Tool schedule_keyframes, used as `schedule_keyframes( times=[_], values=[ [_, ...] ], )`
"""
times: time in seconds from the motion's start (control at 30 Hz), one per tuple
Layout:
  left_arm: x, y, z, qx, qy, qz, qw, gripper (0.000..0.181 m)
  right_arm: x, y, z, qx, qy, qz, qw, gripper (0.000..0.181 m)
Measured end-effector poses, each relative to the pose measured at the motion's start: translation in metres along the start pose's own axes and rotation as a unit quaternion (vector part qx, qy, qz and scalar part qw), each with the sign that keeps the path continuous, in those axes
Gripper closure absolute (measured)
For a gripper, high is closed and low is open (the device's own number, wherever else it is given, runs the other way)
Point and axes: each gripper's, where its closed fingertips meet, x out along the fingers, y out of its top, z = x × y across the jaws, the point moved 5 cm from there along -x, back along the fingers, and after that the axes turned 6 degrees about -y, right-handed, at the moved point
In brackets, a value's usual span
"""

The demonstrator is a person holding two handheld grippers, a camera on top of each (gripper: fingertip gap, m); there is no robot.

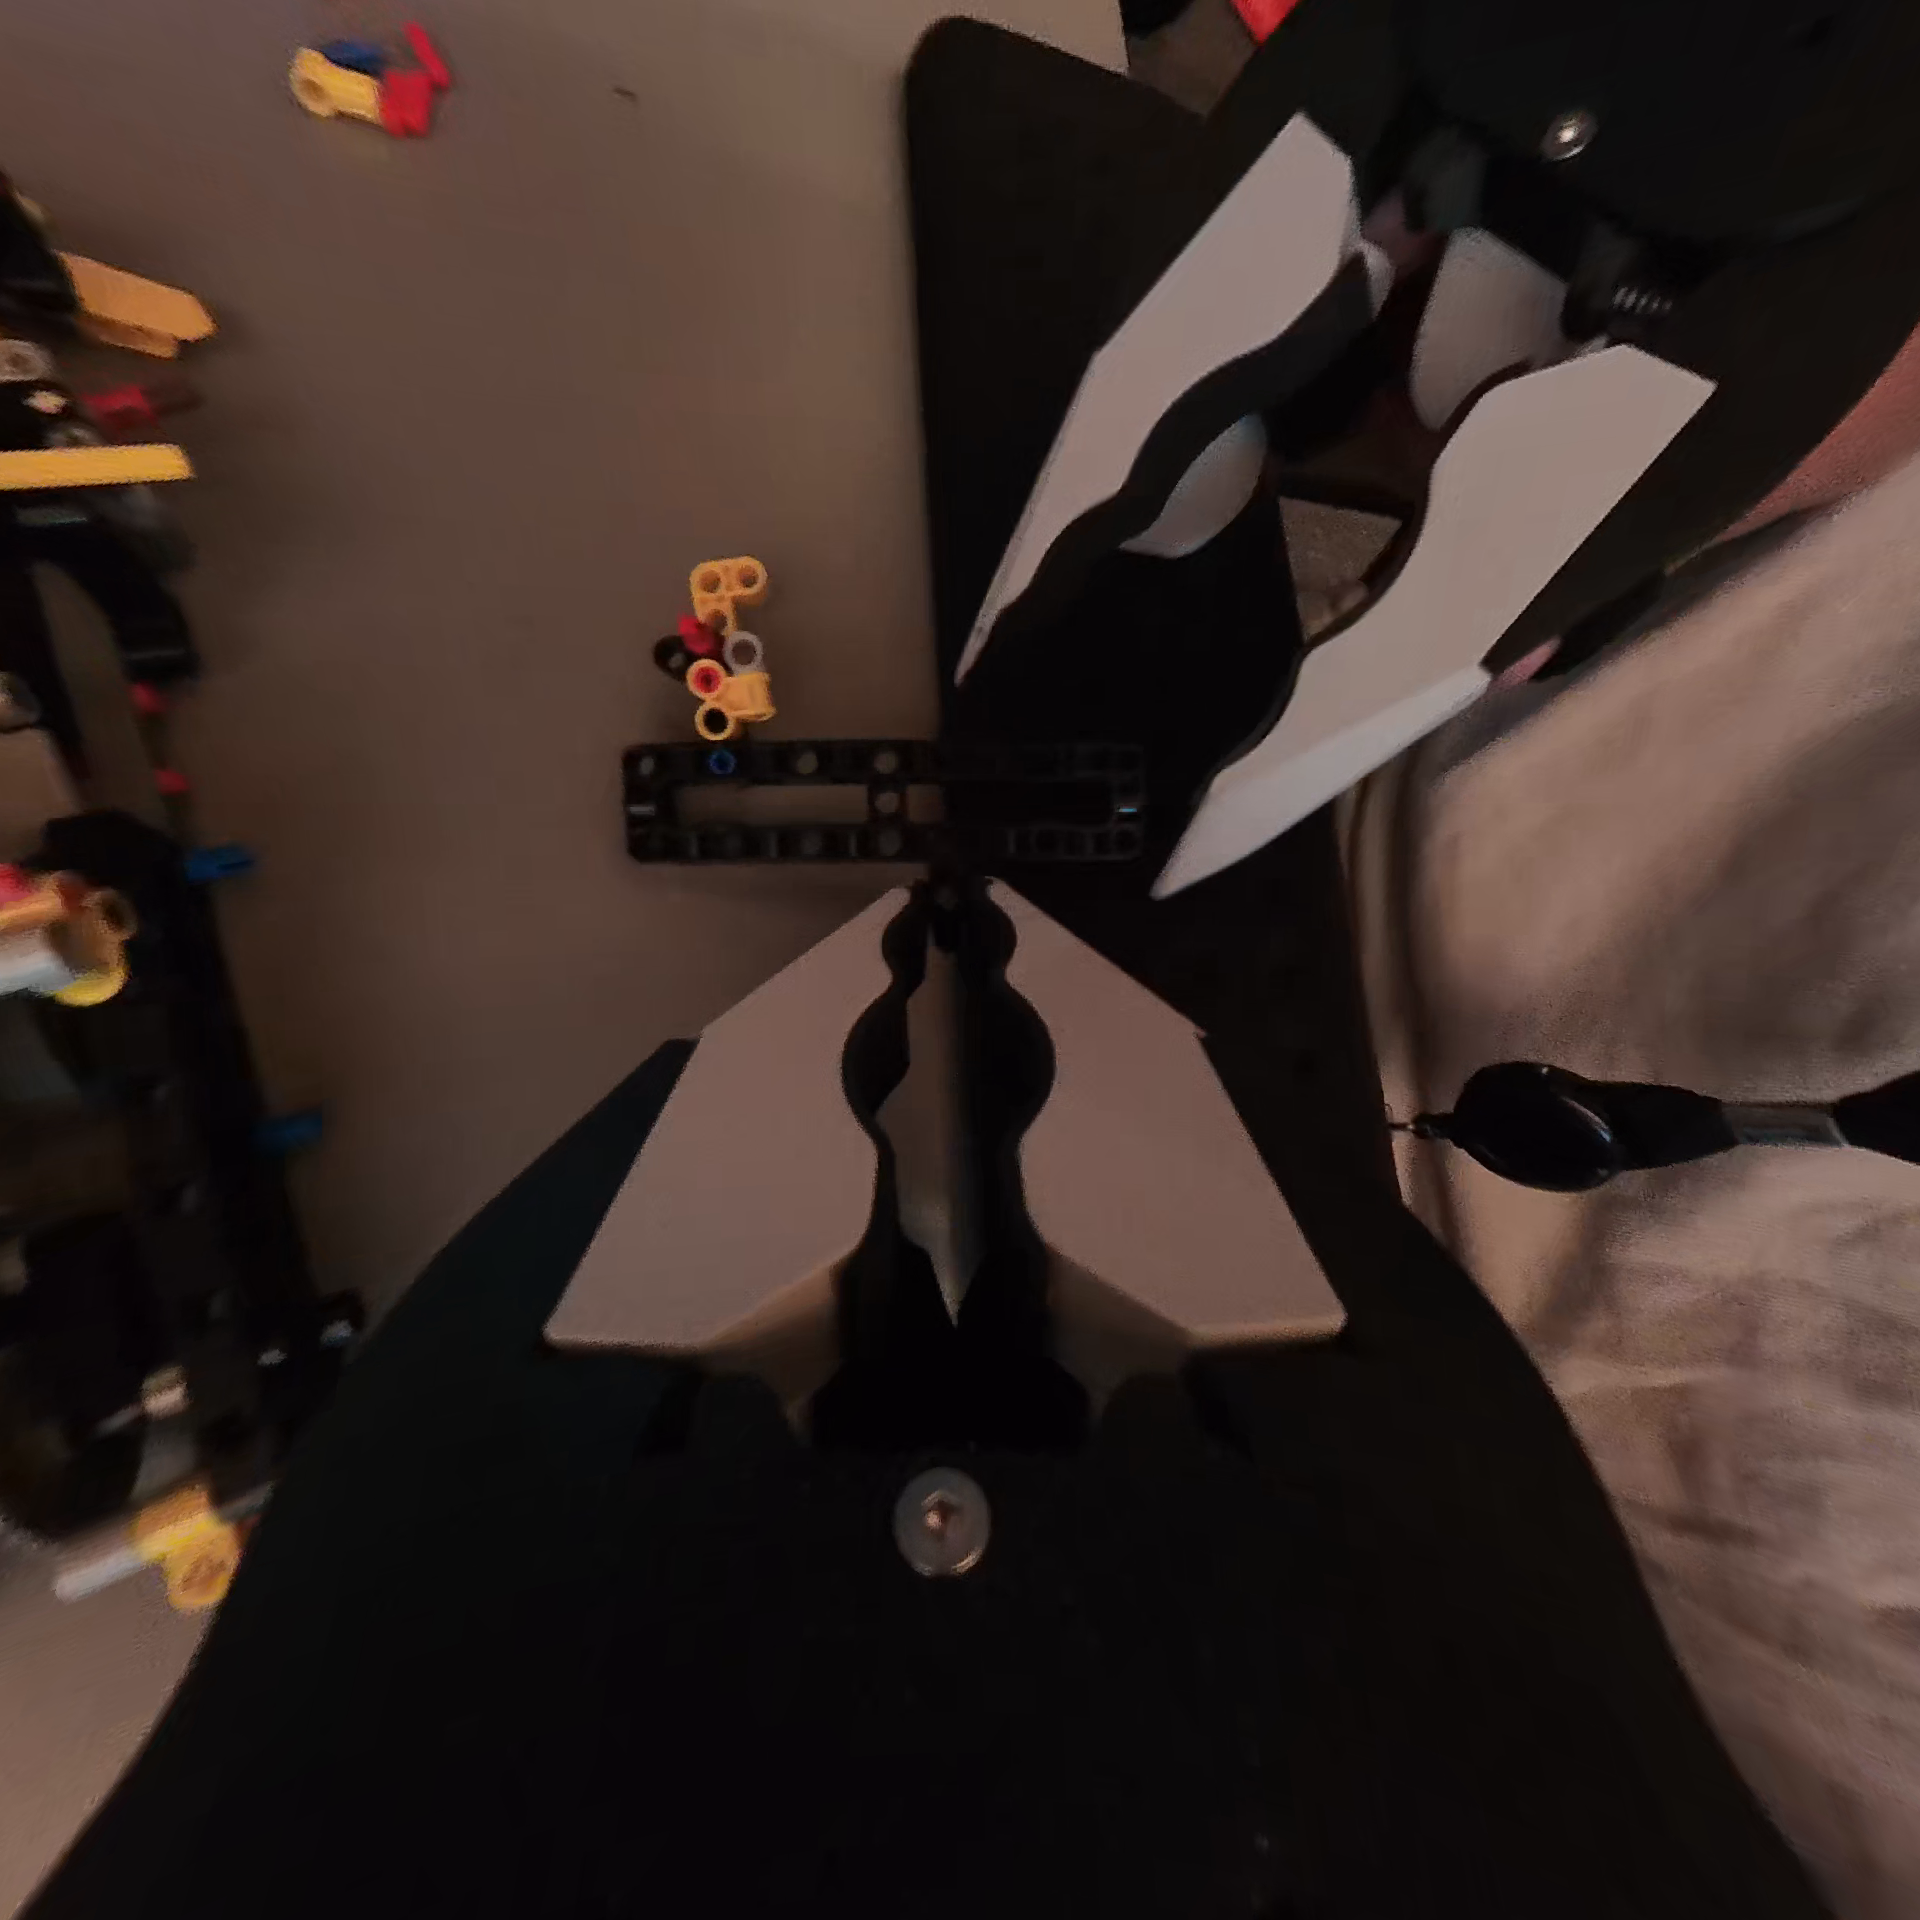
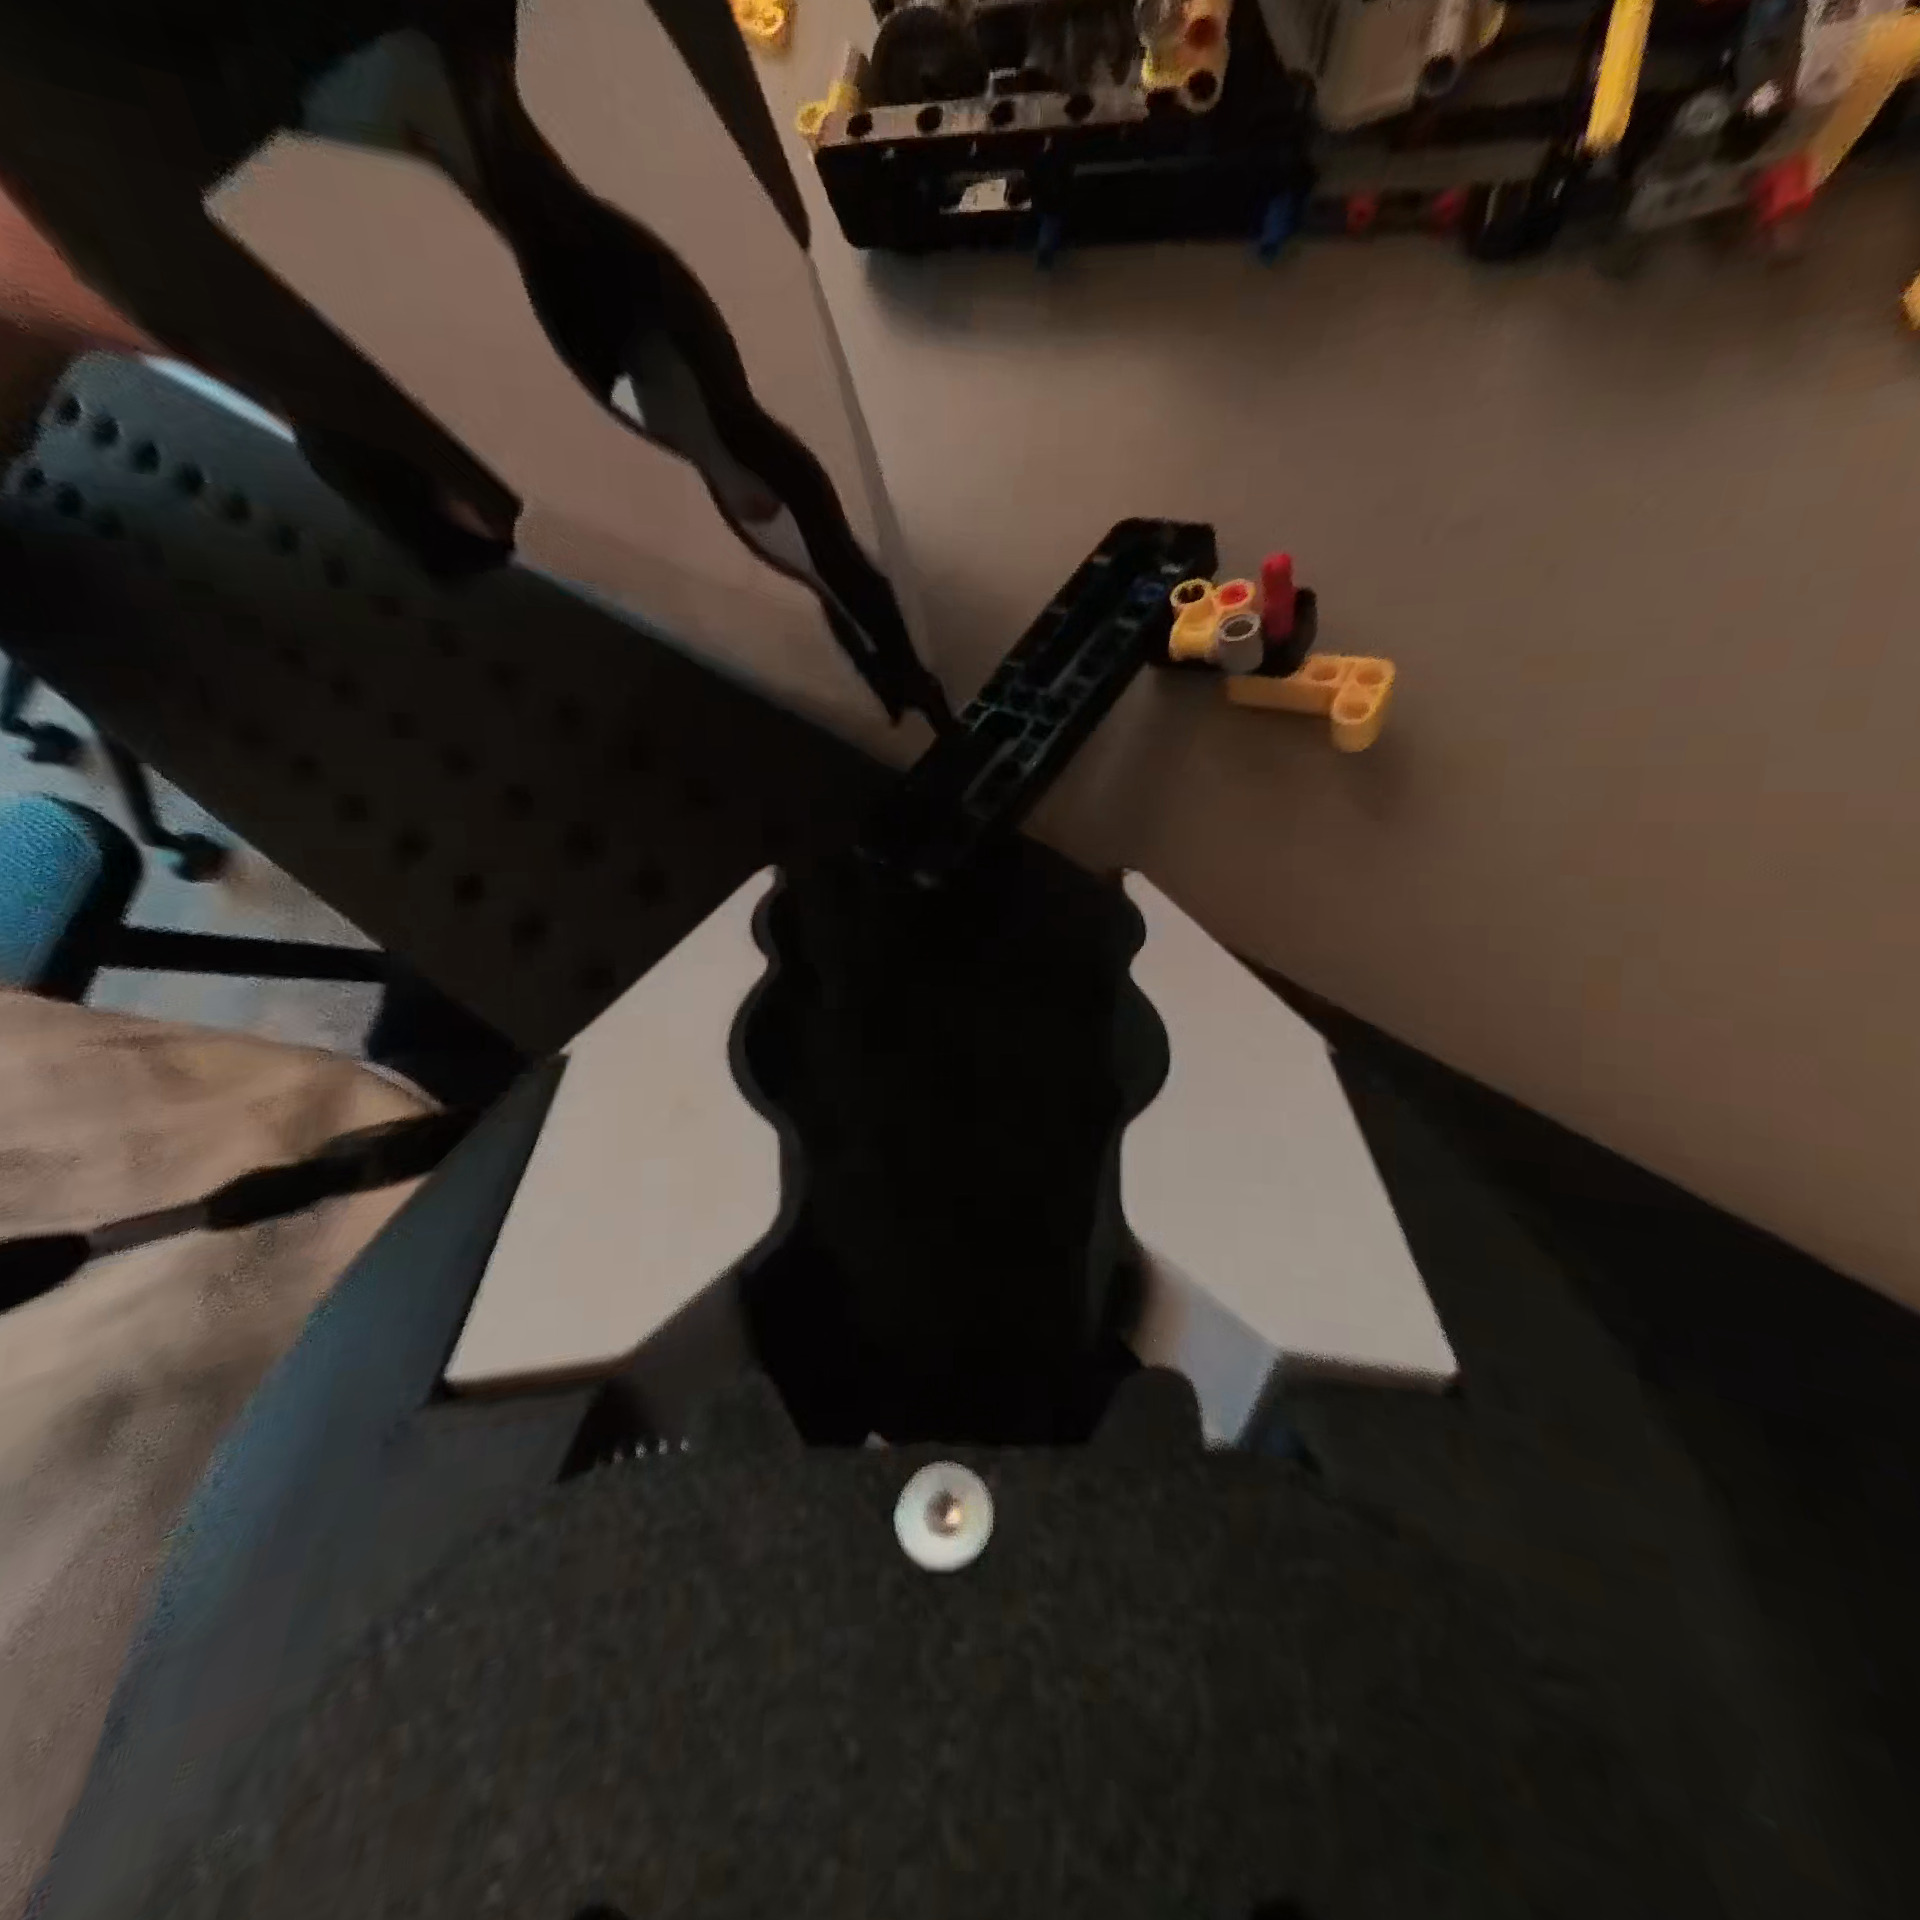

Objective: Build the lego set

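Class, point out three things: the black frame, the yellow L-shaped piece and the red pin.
black frame (image 1: 790, 800): left wrist view, on its middle bar.
yellow L-shaped piece (image 2: 1325, 691): right wrist view, on its long arm.
red pin (image 2: 1277, 587): right wrist view, on its upright shaft.

A black frame (image 1: 790, 800) full of holes lies on the plain grey-brown table (image 1: 520, 416), and just beyond it sits a small cluster (image 1: 722, 649) of yellow, red, grey and black pieces. Both grippers have white fingers (image 1: 1122, 1132) with black wavy inner edges. Far off, the big model (image 2: 1299, 114) is mostly black, with yellow, red and blue bits.
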Motion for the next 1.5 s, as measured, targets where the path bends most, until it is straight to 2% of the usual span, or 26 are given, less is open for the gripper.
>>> schedule_keyframes(
  times=[0.17, 0.27, 0.3, 0.33, 0.4, 0.5, 0.7, 0.8, 0.87, 0.93, 1.03, 1.17, 1.23, 1.37, 1.5],
  values=[
    [0.011, 0.003, 0.002, 0.013, -0.023, 0.018, 0.999, 0.173, 0.007, 0.003, 0.0, 0.07, 0.034, 0.011, 0.997, 0.132],
    [0.01, 0.003, 0.002, 0.016, -0.019, 0.031, 0.999, 0.173, 0.002, 0.006, -0.004, 0.089, 0.071, 0.018, 0.993, 0.127],
    [0.009, 0.002, 0.001, 0.02, -0.011, 0.038, 0.999, 0.173, -0.004, 0.009, -0.004, 0.099, 0.093, 0.038, 0.99, 0.147],
    [0.009, 0.001, 0.002, 0.023, -0.008, 0.044, 0.999, 0.173, -0.009, 0.011, -0.007, 0.118, 0.124, 0.054, 0.984, 0.153],
    [0.012, -0.001, 0.005, 0.024, -0.004, 0.048, 0.999, 0.173, -0.007, 0.01, -0.011, 0.155, 0.162, 0.039, 0.974, 0.158],
    [0.012, -0.002, 0.006, 0.041, 0.013, 0.044, 0.998, 0.173, -0.001, 0.007, -0.011, 0.153, 0.162, 0.017, 0.975, 0.166],
    [0.009, -0.001, 0.01, 0.04, 0.018, 0.05, 0.998, 0.173, -0.014, 0.01, -0.017, 0.024, 0.033, -0.016, 0.999, 0.138],
    [0.008, 0.0, 0.014, 0.039, 0.005, 0.052, 0.998, 0.173, -0.012, 0.005, -0.021, -0.001, -0.001, -0.033, 0.999, 0.125],
    [0.01, 0.0, 0.017, 0.038, 0.002, 0.052, 0.998, 0.173, -0.009, 0.001, -0.028, -0.001, 0.0, -0.041, 0.999, 0.12],
    [0.011, 0.001, 0.019, 0.039, 0.008, 0.052, 0.998, 0.173, -0.007, -0.004, -0.031, -0.01, -0.018, -0.044, 0.999, 0.12],
    [0.013, 0.001, 0.023, 0.056, 0.018, 0.047, 0.997, 0.173, -0.009, -0.007, -0.023, -0.036, -0.092, -0.028, 0.995, 0.145],
    [0.016, 0.004, 0.026, 0.066, 0.022, 0.044, 0.997, 0.173, -0.017, -0.002, -0.021, -0.023, -0.088, -0.002, 0.996, 0.142],
    [0.016, 0.004, 0.027, 0.071, 0.025, 0.043, 0.996, 0.173, -0.021, 0.0, -0.019, -0.044, -0.099, 0.009, 0.994, 0.142],
    [0.015, 0.004, 0.026, 0.063, 0.019, 0.052, 0.996, 0.173, -0.026, 0.004, -0.014, -0.169, -0.14, 0.036, 0.975, 0.134],
    [0.014, 0.004, 0.024, 0.055, 0.008, 0.056, 0.997, 0.173, -0.035, 0.002, -0.012, -0.315, -0.144, 0.062, 0.936, 0.135]
  ],
)
